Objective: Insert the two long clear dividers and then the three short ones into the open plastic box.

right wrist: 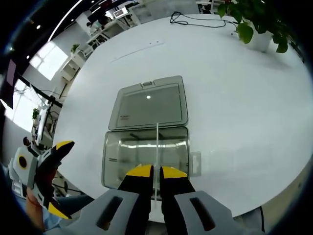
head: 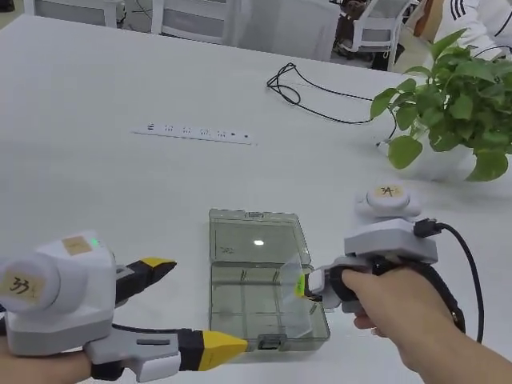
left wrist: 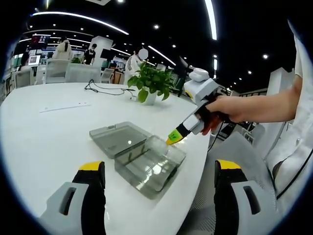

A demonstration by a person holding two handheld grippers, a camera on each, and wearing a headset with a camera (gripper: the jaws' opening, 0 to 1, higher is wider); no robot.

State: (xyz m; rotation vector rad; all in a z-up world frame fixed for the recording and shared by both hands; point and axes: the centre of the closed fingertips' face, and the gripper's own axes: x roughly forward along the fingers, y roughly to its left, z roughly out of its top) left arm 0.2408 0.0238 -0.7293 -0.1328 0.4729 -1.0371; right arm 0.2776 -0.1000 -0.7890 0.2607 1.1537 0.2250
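Clear divider (head: 293,304) is clamped upright in the right gripper (head: 304,286), edge down over the open plastic box (head: 214,308), apparently so that it can be lowered into its slots. The left gripper (head: 200,308) is held level beside the box, jaws spread and empty.

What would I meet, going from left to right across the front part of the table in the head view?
Left gripper, jaws open → open plastic box → right gripper, jaws shut on a clear divider.
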